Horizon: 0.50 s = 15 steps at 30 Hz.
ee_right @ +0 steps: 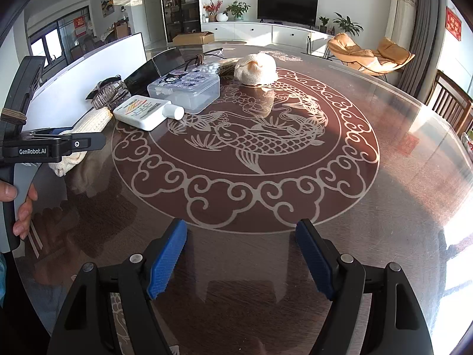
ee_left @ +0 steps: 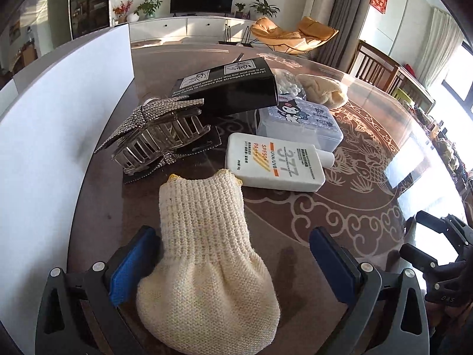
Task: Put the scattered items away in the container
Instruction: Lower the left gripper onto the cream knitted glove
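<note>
Only in left view: knitted glove between perhaps untouching tongs.

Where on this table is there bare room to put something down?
The carved fish circle in front of the right fingers is bare. It's crowded along the white board: glove, hair clip, black box, sunscreen, plastic case.

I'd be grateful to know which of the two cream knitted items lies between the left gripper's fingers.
The flat ribbed cream knitted glove nearest the camera; the other cream knit sits bunched up at the table's far side.
</note>
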Motion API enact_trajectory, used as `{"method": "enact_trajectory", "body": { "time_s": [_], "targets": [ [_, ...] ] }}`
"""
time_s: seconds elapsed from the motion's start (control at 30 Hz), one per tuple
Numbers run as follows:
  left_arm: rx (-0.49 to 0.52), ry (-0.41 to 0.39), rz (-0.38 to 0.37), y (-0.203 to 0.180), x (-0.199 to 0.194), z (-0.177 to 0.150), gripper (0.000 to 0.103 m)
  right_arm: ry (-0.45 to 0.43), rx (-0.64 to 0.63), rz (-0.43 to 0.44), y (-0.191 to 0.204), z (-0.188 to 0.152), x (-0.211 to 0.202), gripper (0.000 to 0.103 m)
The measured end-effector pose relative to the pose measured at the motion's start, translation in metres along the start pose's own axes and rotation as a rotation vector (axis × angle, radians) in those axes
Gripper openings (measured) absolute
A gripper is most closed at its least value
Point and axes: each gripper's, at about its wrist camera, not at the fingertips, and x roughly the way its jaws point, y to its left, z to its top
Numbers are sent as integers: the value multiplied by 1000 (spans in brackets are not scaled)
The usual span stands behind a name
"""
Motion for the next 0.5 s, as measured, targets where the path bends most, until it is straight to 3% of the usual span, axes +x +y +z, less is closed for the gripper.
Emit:
{"method": "enact_trajectory", "body": {
  "time_s": [0.2, 0.5],
  "targets": [
    [-5, -5, 36, -2, 3, 0, 103, 1, 0, 6, 0, 0, 0, 79],
    [-48, 11, 166, 2, 7, 0, 103, 1, 0, 6, 0, 0, -1, 79]
  ]
}}
